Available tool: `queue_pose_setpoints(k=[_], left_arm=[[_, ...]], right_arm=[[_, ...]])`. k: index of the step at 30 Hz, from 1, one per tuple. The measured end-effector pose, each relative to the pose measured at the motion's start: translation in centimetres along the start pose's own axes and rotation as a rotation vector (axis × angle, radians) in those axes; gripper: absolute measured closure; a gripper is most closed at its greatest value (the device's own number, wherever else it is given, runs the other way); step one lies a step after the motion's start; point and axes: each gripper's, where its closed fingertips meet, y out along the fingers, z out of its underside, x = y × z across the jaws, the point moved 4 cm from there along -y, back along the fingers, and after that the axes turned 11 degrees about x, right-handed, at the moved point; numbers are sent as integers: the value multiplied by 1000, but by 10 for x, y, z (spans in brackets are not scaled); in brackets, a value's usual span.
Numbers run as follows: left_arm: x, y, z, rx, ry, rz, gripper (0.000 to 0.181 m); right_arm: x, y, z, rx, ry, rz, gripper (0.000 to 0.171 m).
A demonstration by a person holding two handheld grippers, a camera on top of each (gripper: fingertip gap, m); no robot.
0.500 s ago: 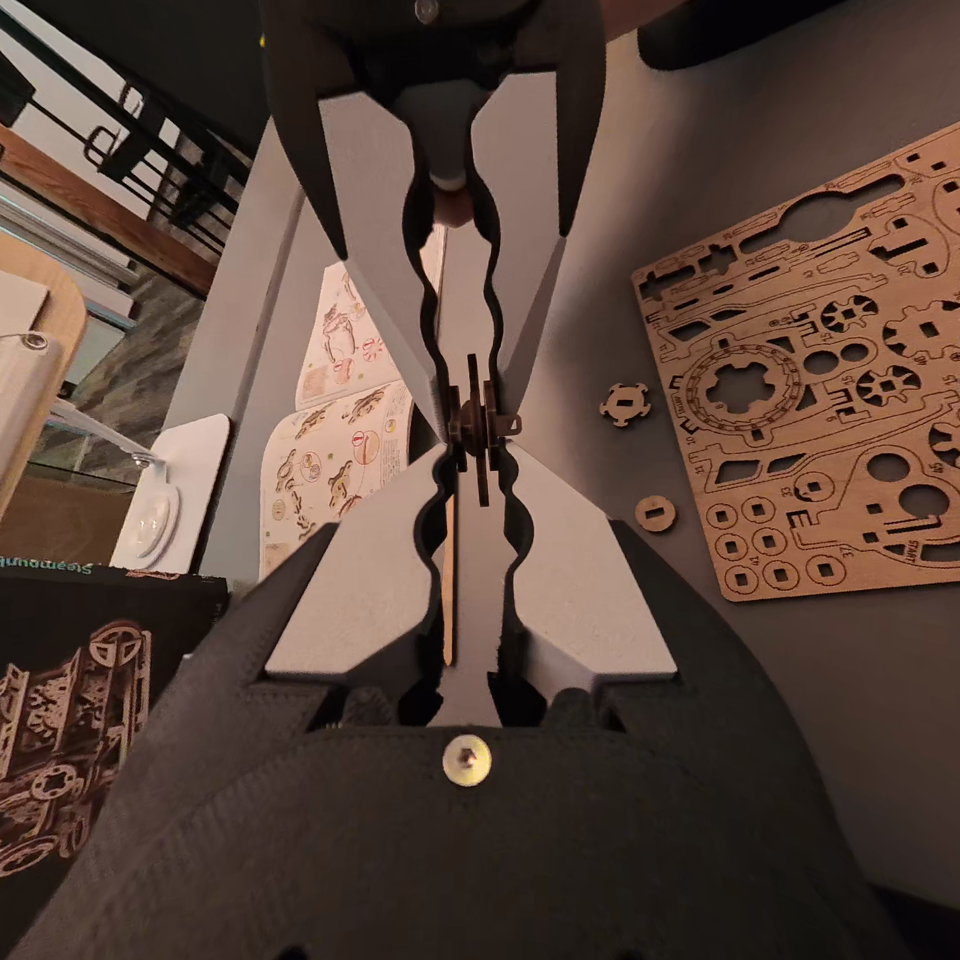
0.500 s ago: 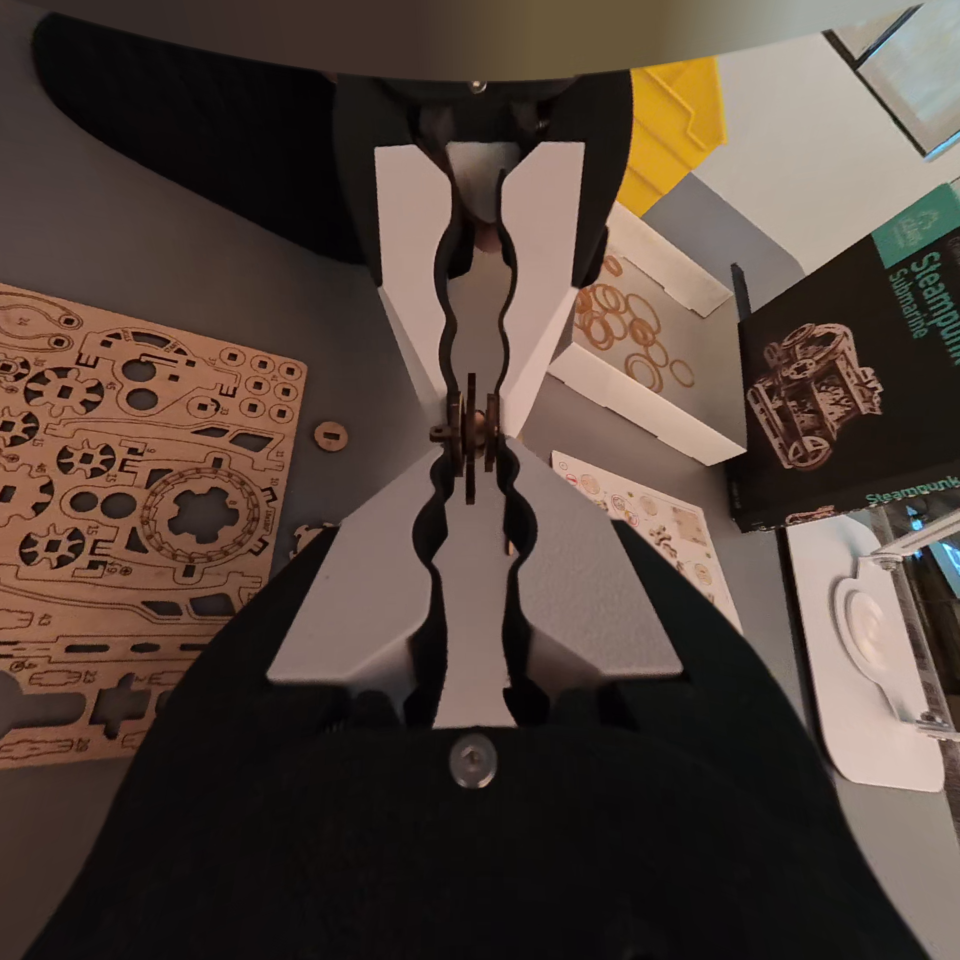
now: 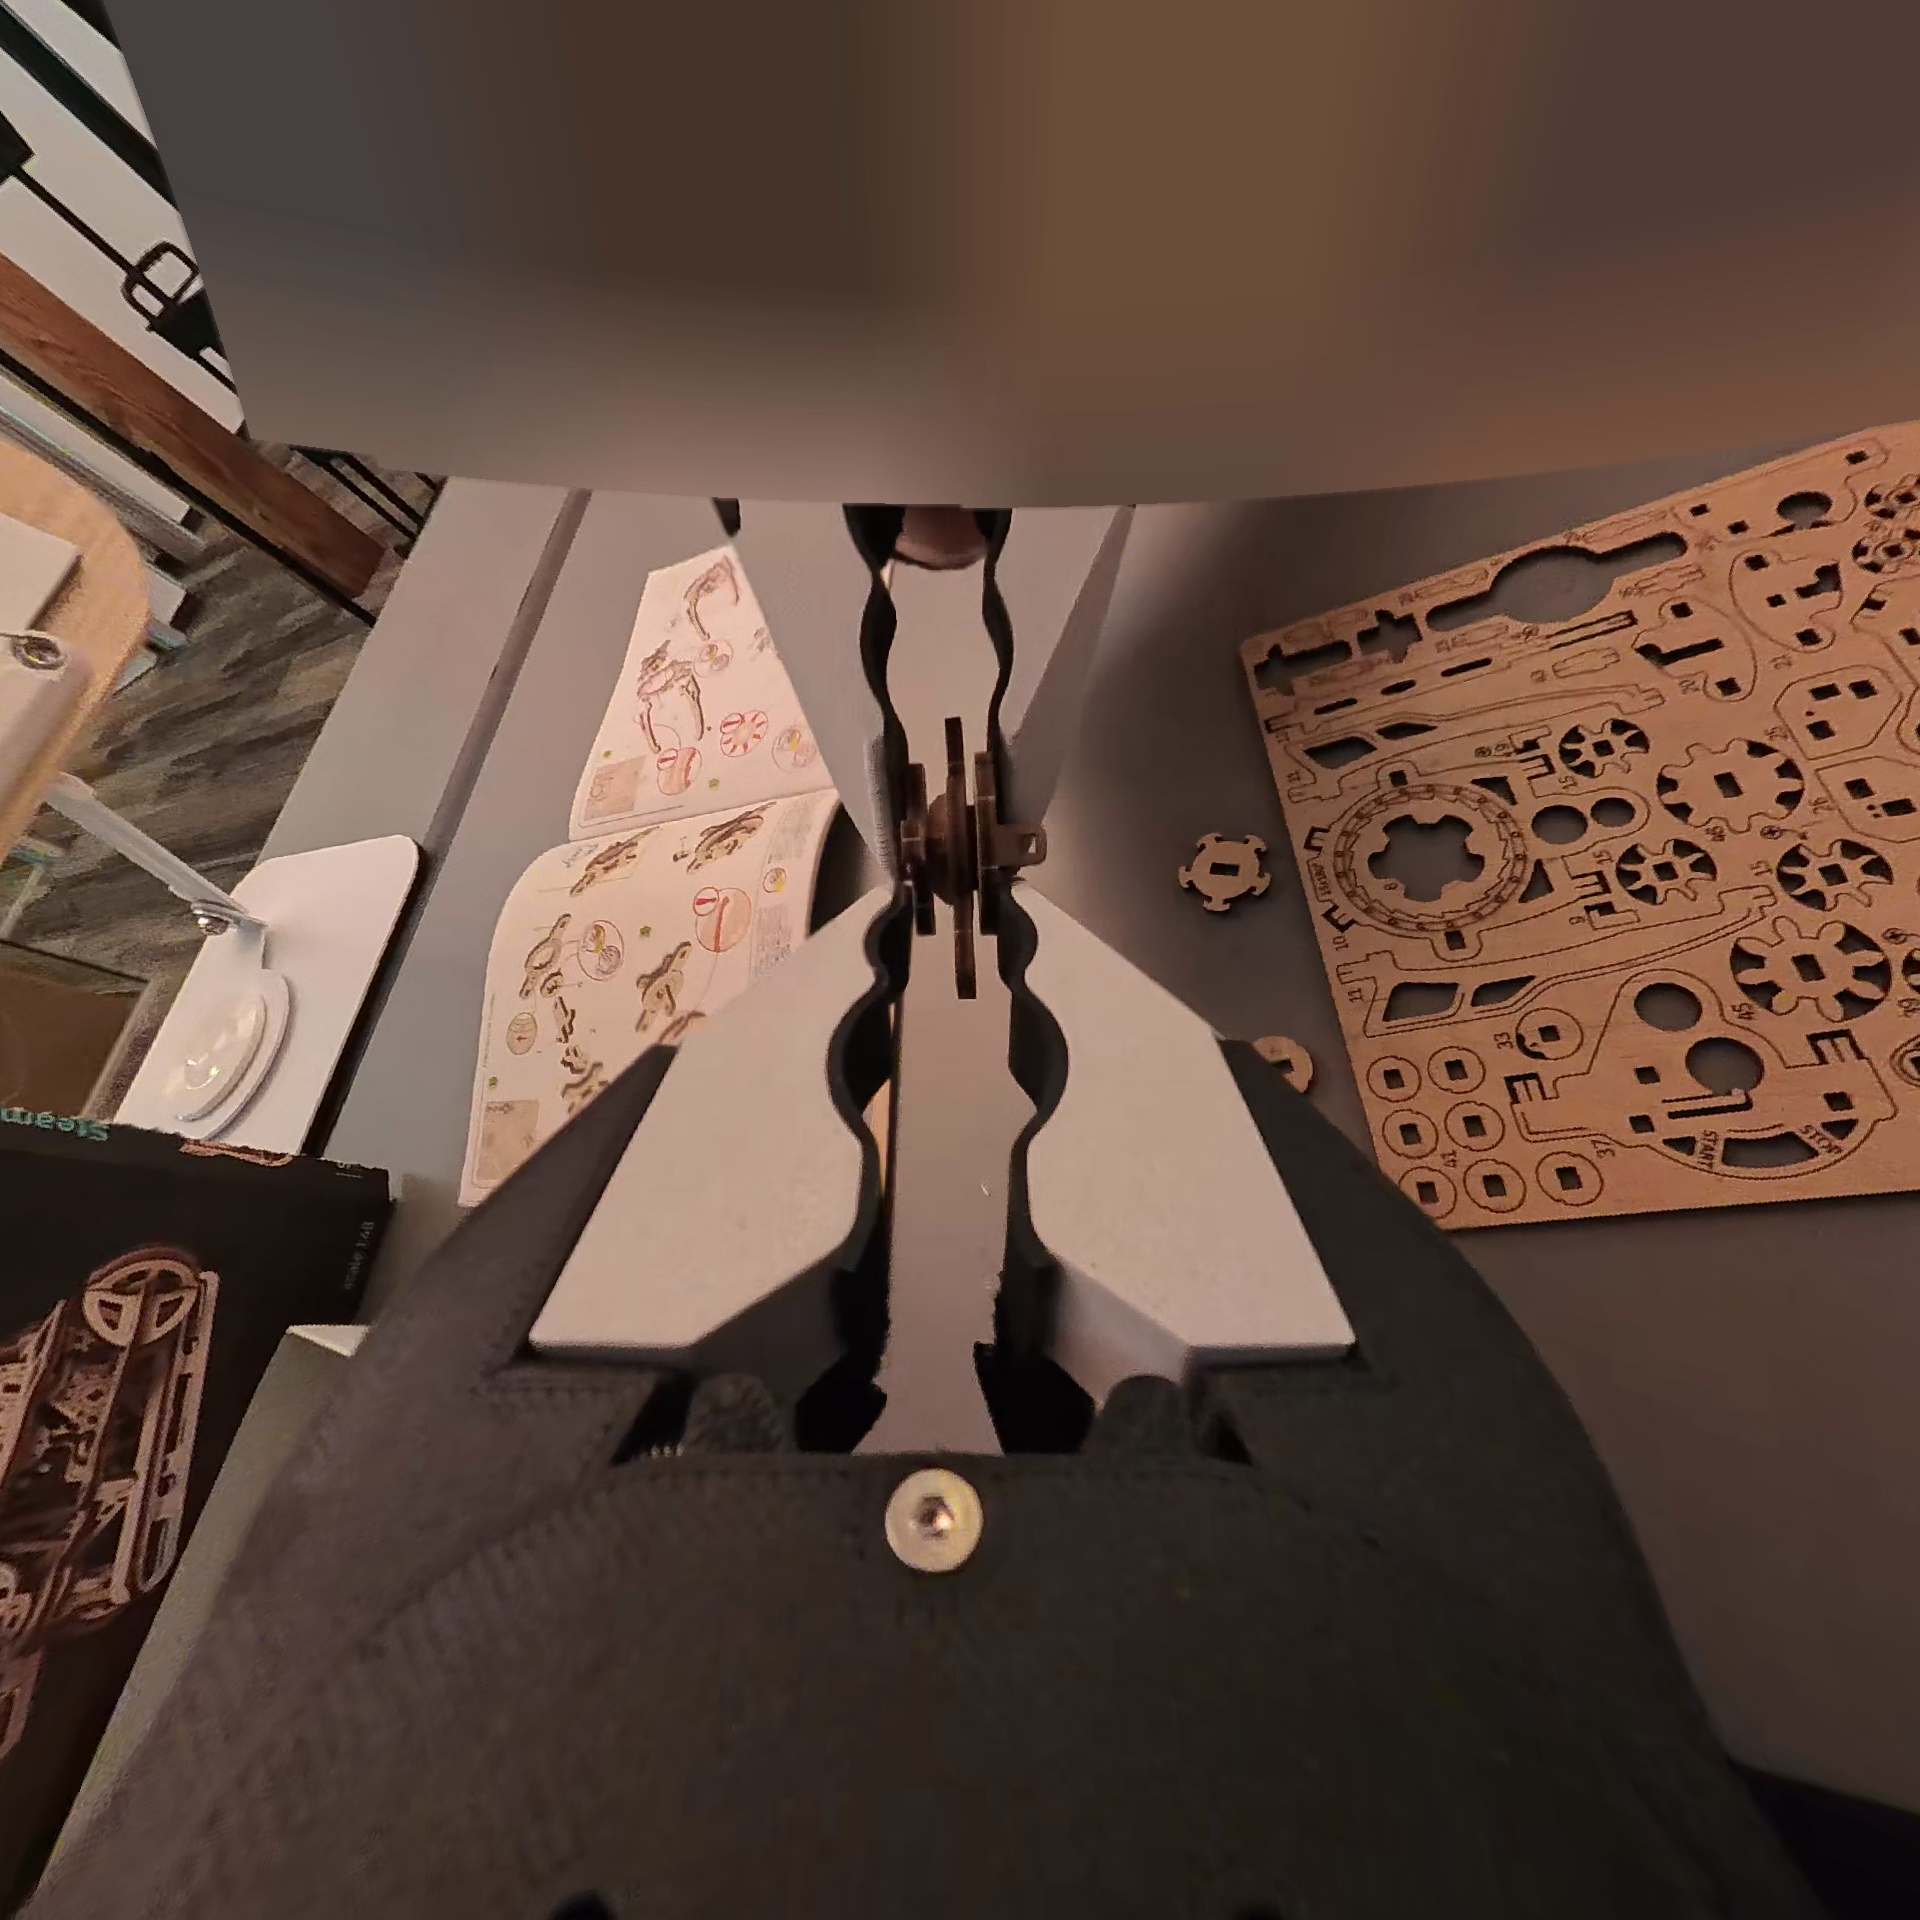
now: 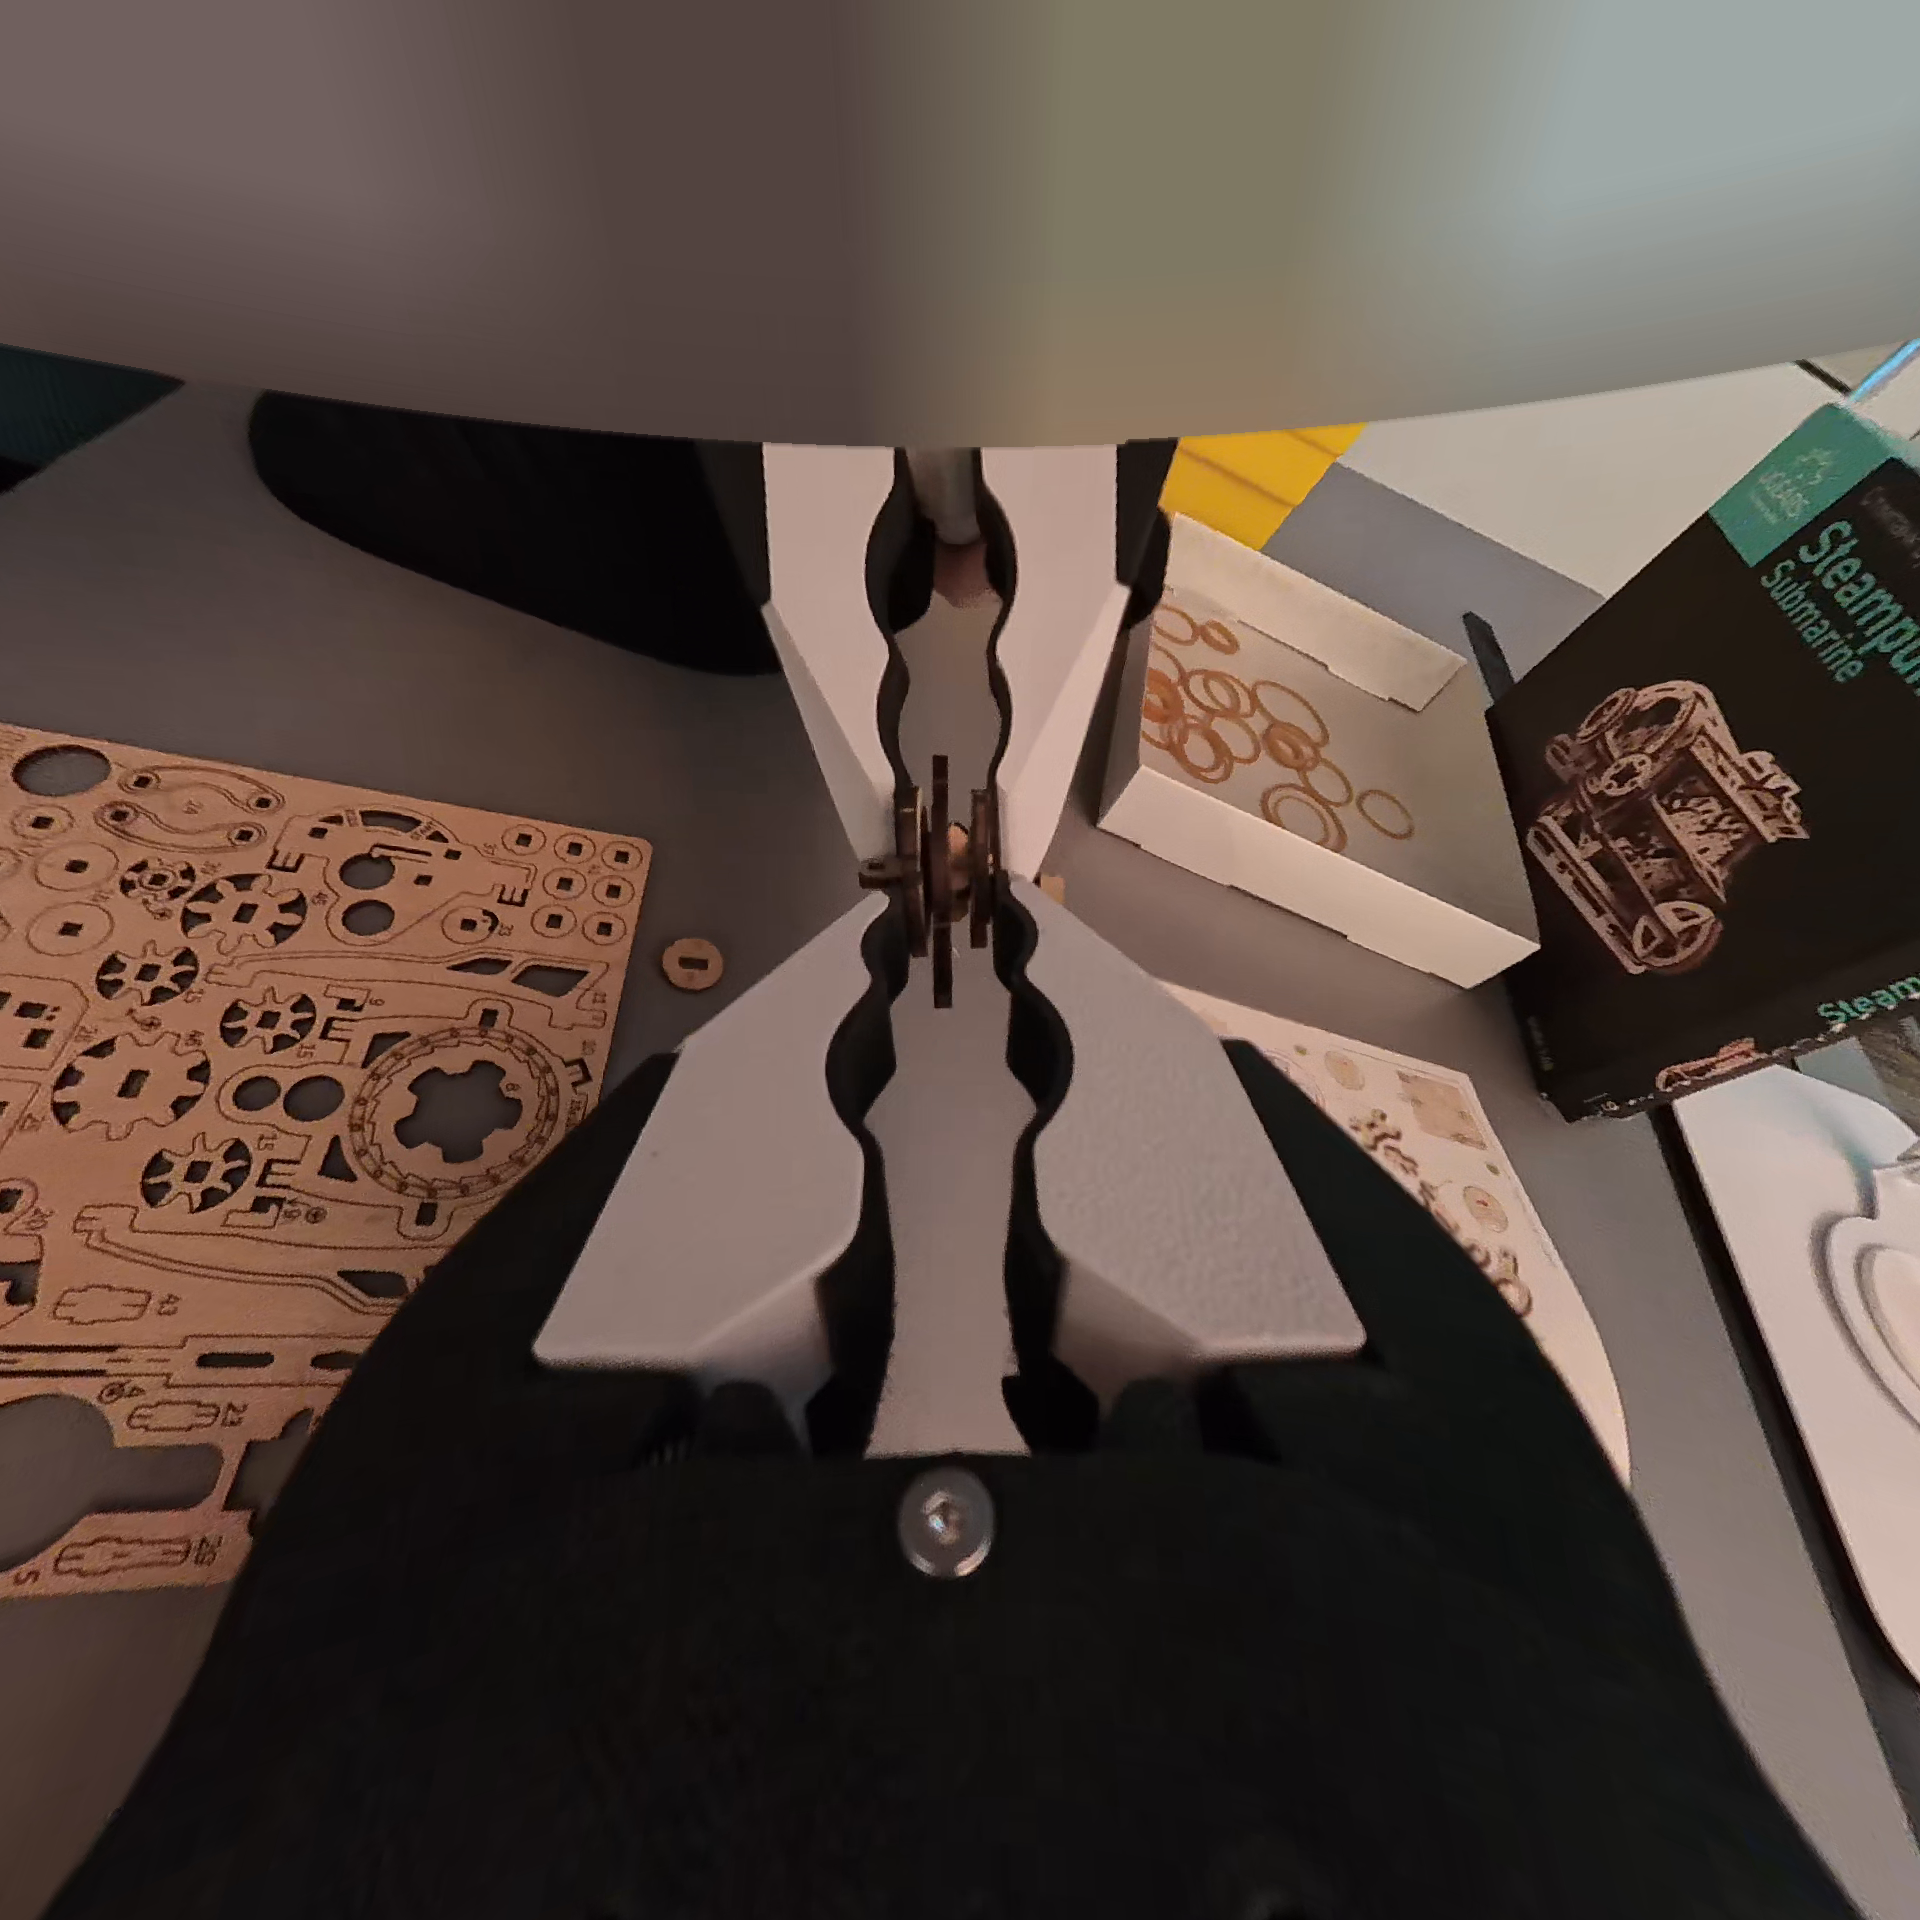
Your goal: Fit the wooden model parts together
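Left wrist view
Left hand-held gripper (image 3: 951, 904): pointing forward above the grey counter (image 3: 1558, 1455); fingertips pressed together on the wooden gear assembly (image 3: 948, 847).
Right hand-held gripper (image 3: 951, 790): enters from the far side, tip to tip with the left one; its fingertips clamp the same assembly.
Assembly: held in the air at the meeting point of both tip pairs, seen edge-on; three thin discs on one short axle, axle end sticking out to the right.
Wooden parts sheet (image 3: 1621, 873): one, flat on the counter, right of the gripper.
Loose parts: one notched gear (image 3: 1224, 871) and one small round disc (image 3: 1284, 1062), between gripper and sheet; disc partly hidden by the gripper body.
Instruction booklet (image 3: 665, 894): one, open, left of the tips.
Black kit box (image 3: 114, 1382): one, near left.

Right wrist view
Right hand-held gripper (image 4: 943, 914): level, tips closed on the assembly (image 4: 940, 862); left hand-held gripper (image 4: 940, 821) faces it from the far side, also gripping it.
White open box (image 4: 1351, 894): right of and beyond the tips; holds a loose pile of thin tan rings (image 4: 1257, 743), too overlapped to count.
Yellow bin (image 4: 1247, 478): behind the white box, contents not visible.
Parts sheet (image 4: 291, 1060): left of the gripper; small round disc (image 4: 691, 959) just beside its right edge.
Black kit box (image 4: 1704, 831): far right, tilted.
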Motion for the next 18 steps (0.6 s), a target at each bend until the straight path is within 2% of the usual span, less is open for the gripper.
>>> queue_pose_setpoints(k=[18], left_arm=[[2, -14, -12, -101, 81, -83, 169]], right_arm=[[1, -13, -15, -107, -164, 129, 155]])
